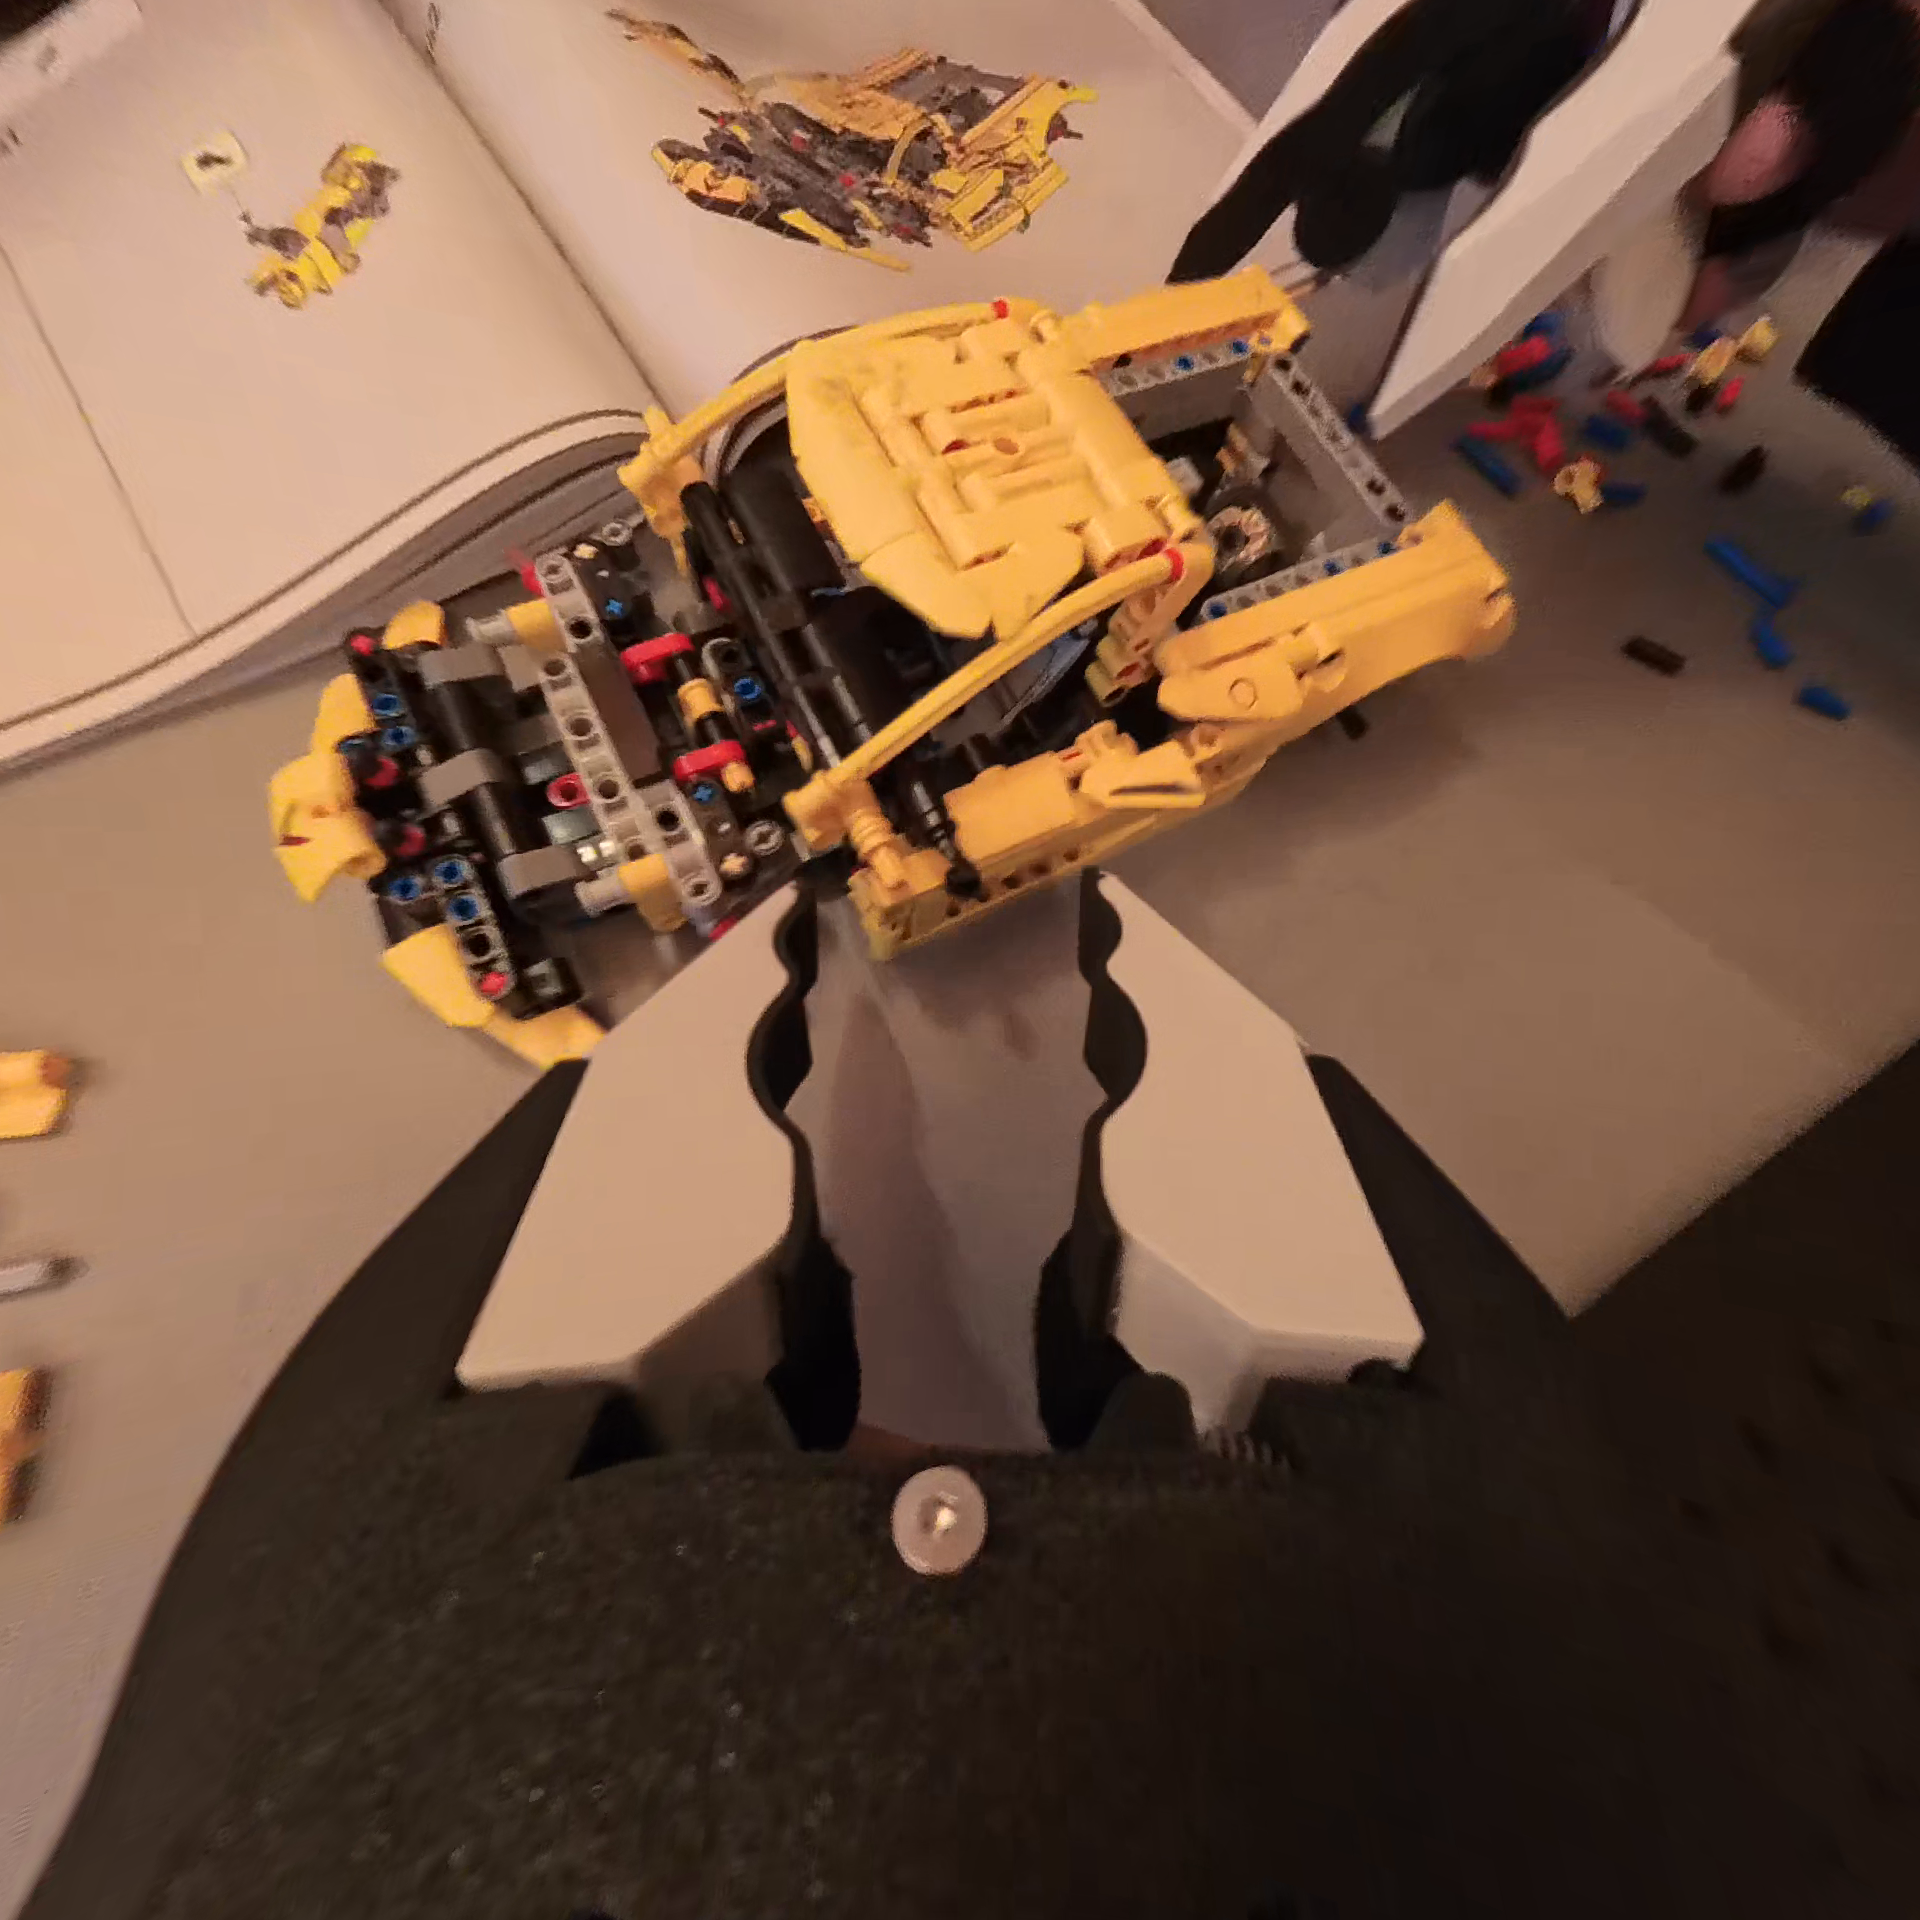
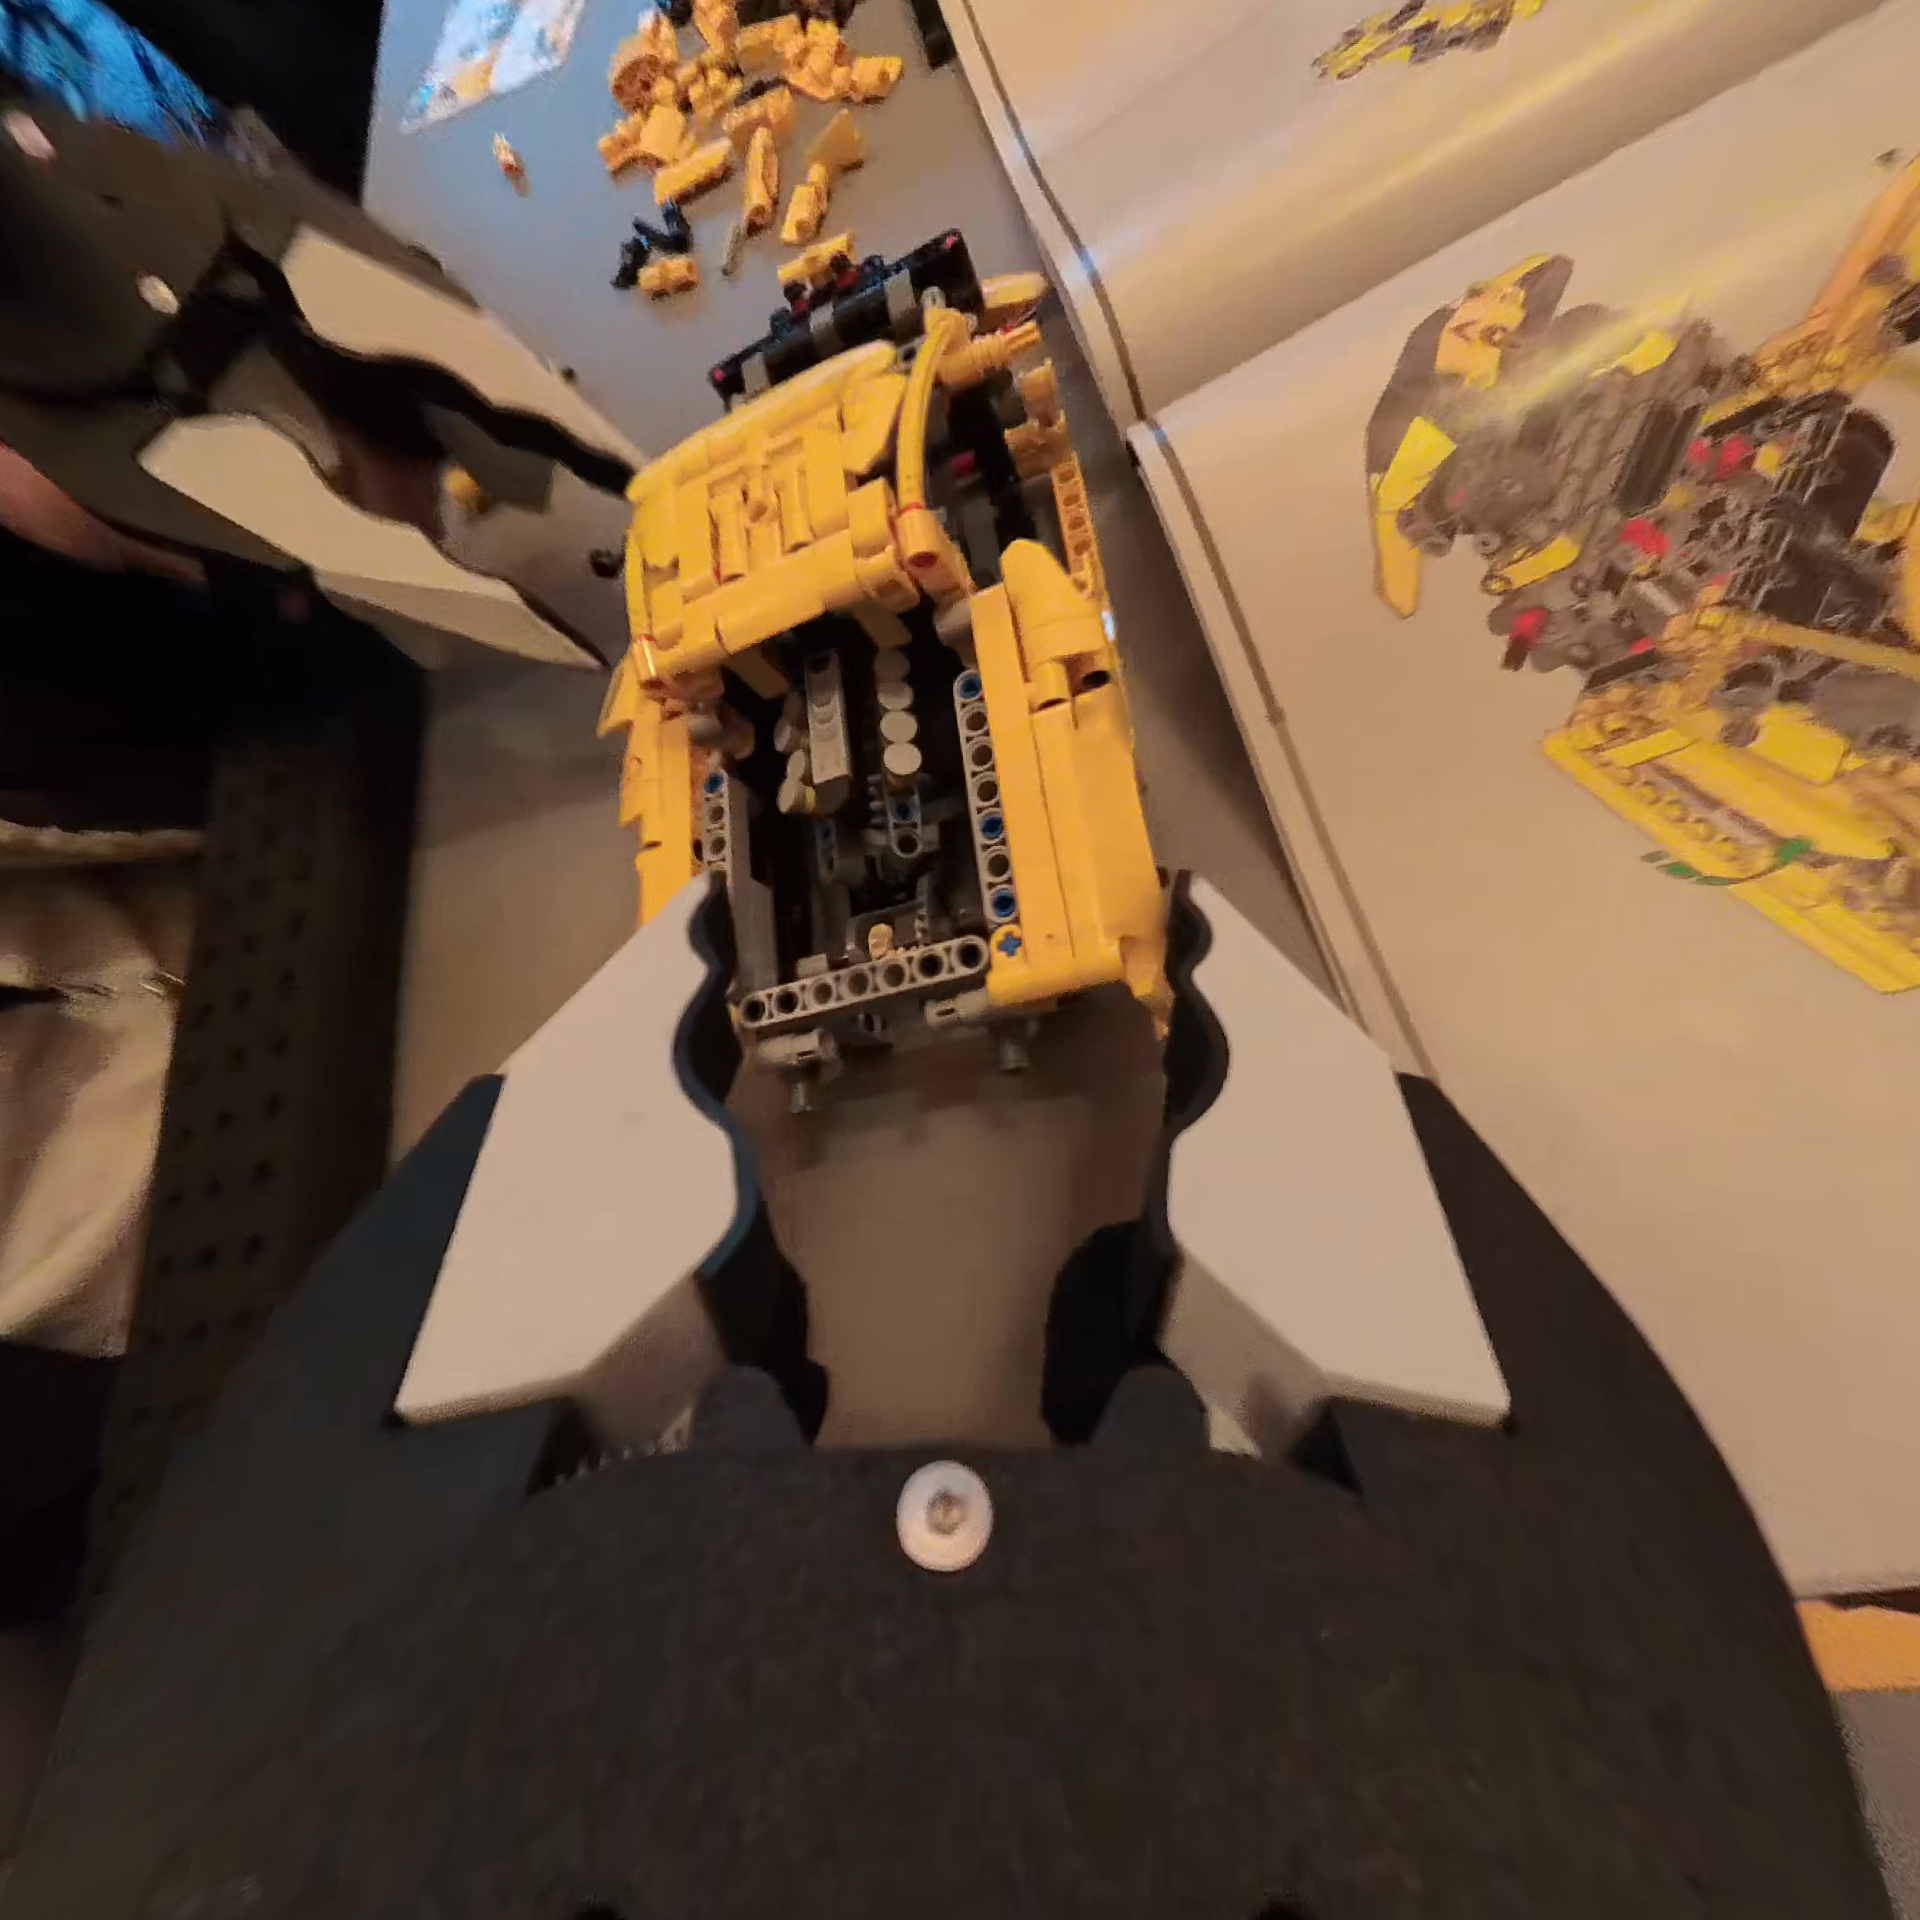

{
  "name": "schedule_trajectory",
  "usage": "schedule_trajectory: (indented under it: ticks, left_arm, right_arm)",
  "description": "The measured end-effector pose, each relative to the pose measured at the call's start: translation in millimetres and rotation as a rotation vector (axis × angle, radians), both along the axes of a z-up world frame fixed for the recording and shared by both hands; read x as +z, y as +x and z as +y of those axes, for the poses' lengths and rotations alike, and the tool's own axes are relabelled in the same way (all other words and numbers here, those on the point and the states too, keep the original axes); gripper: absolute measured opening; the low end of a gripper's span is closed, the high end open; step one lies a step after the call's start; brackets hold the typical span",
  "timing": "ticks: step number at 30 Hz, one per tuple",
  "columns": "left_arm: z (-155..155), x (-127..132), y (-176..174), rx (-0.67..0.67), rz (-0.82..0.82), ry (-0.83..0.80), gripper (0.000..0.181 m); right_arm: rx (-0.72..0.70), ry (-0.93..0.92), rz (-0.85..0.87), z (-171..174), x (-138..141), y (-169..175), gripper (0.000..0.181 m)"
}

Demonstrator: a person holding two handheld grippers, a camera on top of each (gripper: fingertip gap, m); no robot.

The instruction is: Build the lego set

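The half-built yellow lego car point(image 1: 987, 468) lies on the grey table, partly over the open booklet, with its black and grey frame exposed. My left gripper point(image 1: 940, 894) is open, and its tips straddle the car's yellow side edge. In the right wrist view the car point(image 2: 790, 520) points away from me. My right gripper point(image 2: 945, 904) has its jaws closed against both sides of the car's rear end, over the grey beam point(image 2: 862, 982). The left gripper point(image 2: 613, 561) shows at the car's left side. One of the right gripper's fingers point(image 1: 1538, 239) shows blurred at the top right.
The open instruction booklet point(image 1: 312, 416) lies behind the car and also shows on the right point(image 2: 1455, 312). Loose red, blue and black pieces point(image 1: 1558, 426) lie at the right. A heap of yellow pieces point(image 2: 727, 114) lies past the car's front. More yellow pieces point(image 1: 31, 1091) sit at the left edge.
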State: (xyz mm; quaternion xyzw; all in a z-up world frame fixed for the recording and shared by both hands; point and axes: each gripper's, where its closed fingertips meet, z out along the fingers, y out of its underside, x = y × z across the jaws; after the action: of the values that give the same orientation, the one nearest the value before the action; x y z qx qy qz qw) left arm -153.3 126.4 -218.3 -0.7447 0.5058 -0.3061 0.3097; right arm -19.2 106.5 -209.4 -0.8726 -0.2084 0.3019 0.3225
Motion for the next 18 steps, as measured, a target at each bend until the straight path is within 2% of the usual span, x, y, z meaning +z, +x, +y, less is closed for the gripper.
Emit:
schedule_trajectory:
  ticks: [2, 3, 9, 12, 15, 18]
  left_arm:
    - [-2, 0, 3, 0.007, -0.019, -0.022, 0.049]
    - [-1, 0, 1, 0.013, -0.01, -0.004, 0.049]
    - [-1, 0, -25, -0.045, 0.025, 0.003, 0.05]
    - [-4, -1, -49, -0.047, 0.039, -0.054, 0.05]
    - [-16, 2, -68, -0.028, -0.013, -0.182, 0.05]
    - [-33, 5, -68, -0.019, -0.083, -0.35, 0.05]
  right_arm:
    - [0.006, -0.061, 0.07, -10, 0, -3, 0.063]
    - [0.009, -0.091, 0.1, -16, 1, -8, 0.06]
    - [0.091, -0.143, 0.159, -75, 3, -55, 0.062]
    - [0.182, -0.123, 0.112, -101, 1, -76, 0.057]
    - [0.134, -0.016, -0.028, -80, -4, -60, 0.059]
    - [0.099, 0.008, 0.066, -45, 10, -60, 0.072]
